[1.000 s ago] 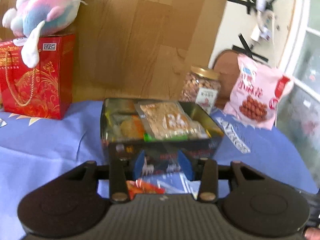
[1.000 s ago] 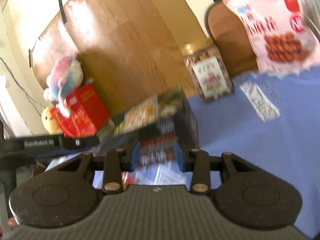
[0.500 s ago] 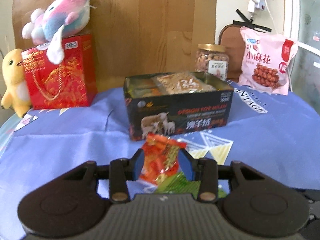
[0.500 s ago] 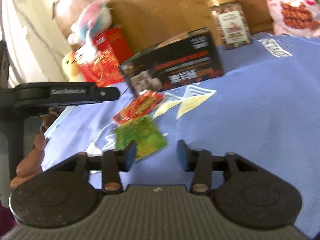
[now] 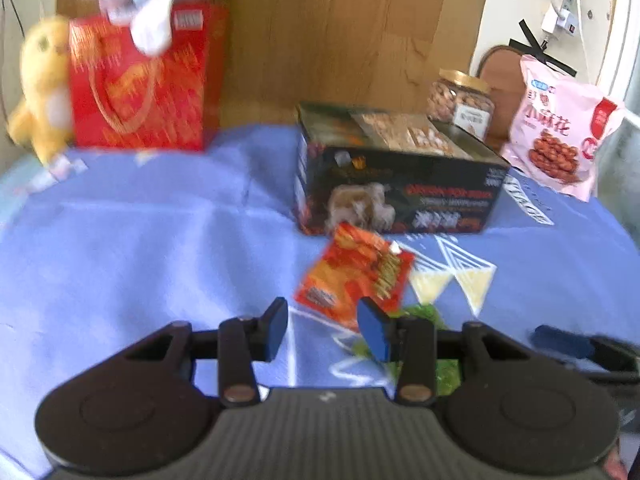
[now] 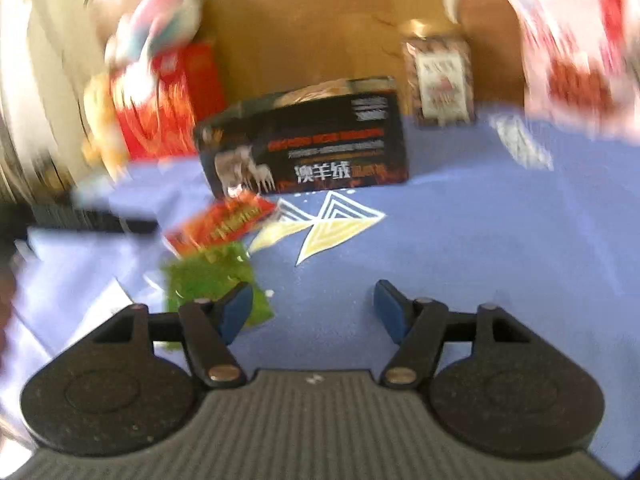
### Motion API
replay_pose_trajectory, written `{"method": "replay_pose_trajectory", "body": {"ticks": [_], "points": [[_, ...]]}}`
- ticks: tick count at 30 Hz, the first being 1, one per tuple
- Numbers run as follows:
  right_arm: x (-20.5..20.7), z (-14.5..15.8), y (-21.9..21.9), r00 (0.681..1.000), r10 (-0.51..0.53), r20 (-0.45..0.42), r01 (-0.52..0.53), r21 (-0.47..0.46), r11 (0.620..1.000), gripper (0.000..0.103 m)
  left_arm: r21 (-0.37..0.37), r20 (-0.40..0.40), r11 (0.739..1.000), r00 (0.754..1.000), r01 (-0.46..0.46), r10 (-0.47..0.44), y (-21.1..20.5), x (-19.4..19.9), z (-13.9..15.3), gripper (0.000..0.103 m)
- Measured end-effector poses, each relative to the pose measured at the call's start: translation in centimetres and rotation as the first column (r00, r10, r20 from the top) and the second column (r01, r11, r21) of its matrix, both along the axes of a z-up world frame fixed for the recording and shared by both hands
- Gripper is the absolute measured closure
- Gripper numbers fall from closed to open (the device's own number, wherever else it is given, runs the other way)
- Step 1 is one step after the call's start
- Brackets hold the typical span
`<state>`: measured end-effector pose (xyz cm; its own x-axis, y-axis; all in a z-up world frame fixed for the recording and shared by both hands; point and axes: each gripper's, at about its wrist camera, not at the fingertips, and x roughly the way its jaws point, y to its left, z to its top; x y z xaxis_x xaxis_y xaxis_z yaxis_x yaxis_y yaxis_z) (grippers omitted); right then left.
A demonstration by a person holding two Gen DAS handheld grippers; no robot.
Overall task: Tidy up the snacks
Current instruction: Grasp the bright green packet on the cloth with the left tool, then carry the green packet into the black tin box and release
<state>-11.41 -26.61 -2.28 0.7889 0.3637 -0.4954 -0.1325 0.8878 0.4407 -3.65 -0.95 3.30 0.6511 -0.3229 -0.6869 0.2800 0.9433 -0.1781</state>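
A: Blue tablecloth (image 5: 140,248) w/ white triangle print, wood panel behind. Black snack box (image 5: 396,184) sits mid-table, packets visible in its open top.

B: Left gripper (image 5: 322,330)?

A: Jaws apart, holding nothing. Red snack packet (image 5: 356,276) lies flat just ahead of it, near the box front.

B: Right gripper (image 6: 314,312)?

A: Spread wide, empty. Green snack packet (image 6: 212,280) by its left finger, overlapped by the red one. View's blurry.

B: Background?

A: Nut jar (image 5: 460,104), pink snack bag (image 5: 560,140), red gift bag (image 5: 140,80).
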Motion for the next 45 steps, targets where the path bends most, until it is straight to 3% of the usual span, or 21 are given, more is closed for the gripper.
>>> {"method": "replay_pose_trajectory", "body": {"ticks": [3, 6, 9, 13, 16, 18, 21, 25, 28, 31, 34, 36, 41, 45], "points": [[0.4, -1.1, -2.4, 0.998, 0.037, -0.056, -0.024, 0.226, 0.974, 0.036, -0.103, -0.078, 0.993, 0.995, 0.056, -0.064, 0.2, 0.5, -0.8, 0.064], [1.5, -1.8, -2.8, 0.994, 0.074, -0.086, -0.044, 0.307, 0.951, 0.048, -0.154, -0.126, 0.985, 0.987, 0.079, -0.099, -0.2, 0.9, -1.9, 0.059], [2.9, -1.7, -1.9, 0.989, 0.106, -0.105, -0.067, 0.321, 0.945, 0.058, -0.174, -0.141, 0.982, 0.985, 0.072, -0.097, -0.1, 0.6, -2.0, 0.058], [5.4, -1.6, -1.1, 0.977, 0.165, -0.131, -0.111, 0.344, 0.932, 0.07, -0.275, -0.207, 0.96, 0.972, 0.055, -0.115, 1.6, -0.5, -2.3, 0.058], [6.1, -1.7, -0.9, 0.971, 0.201, -0.128, -0.142, 0.367, 0.919, 0.072, -0.374, -0.254, 0.927, 0.957, 0.04, -0.144, 2.5, -1.1, -3.0, 0.059], [6.0, -1.8, -0.7, 0.968, 0.218, -0.122, -0.159, 0.372, 0.914, 0.072, -0.379, -0.236, 0.925, 0.962, 0.04, -0.138, 2.4, -1.2, -3.3, 0.063], [5.1, -2.1, -0.4, 0.956, 0.266, -0.123, -0.195, 0.412, 0.89, 0.074, -0.394, -0.246, 0.919, 0.963, 0.007, -0.113, 2.5, -0.3, -3.6, 0.077], [3.4, -2.3, -0.9, 0.954, 0.279, -0.108, -0.204, 0.446, 0.871, 0.071, -0.432, -0.249, 0.902, 0.961, -0.001, -0.118, 2.7, 0.7, -4.0, 0.076], [3.3, -2.1, -0.5, 0.959, 0.257, -0.118, -0.182, 0.435, 0.882, 0.073, -0.441, -0.241, 0.898, 0.962, 0.01, -0.128, 2.4, 0.9, -3.8, 0.077], [3.8, -1.3, -0.2, 0.967, 0.232, -0.105, -0.167, 0.427, 0.889, 0.082, -0.437, -0.196, 0.899, 0.972, 0.032, -0.13, 2.3, 1.0, -2.3, 0.079], [4.7, 0.3, -0.2, 0.975, 0.217, -0.057, -0.171, 0.436, 0.883, 0.083, -0.462, -0.142, 0.885, 0.98, 0.058, -0.138, 2.6, 2.3, -0.1, 0.081], [5.5, 1.9, -0.2, 0.979, 0.204, -0.003, -0.186, 0.395, 0.9, 0.083, -0.469, -0.1, 0.88, 0.985, 0.076, -0.138, 2.6, 3.5, 1.6, 0.081], [9.5, 5.7, 0.0, 0.986, 0.145, 0.078, -0.162, 0.296, 0.941, 0.082, -0.435, -0.003, 0.894, 0.993, 0.108, -0.122, 0.8, 7.9, 5.0, 0.08], [13.9, 6.8, -0.1, 0.989, 0.11, 0.098, -0.13, 0.231, 0.964, 0.083, -0.391, 0.035, 0.915, 0.995, 0.096, -0.09, -0.6, 12.4, 6.4, 0.08]]}}
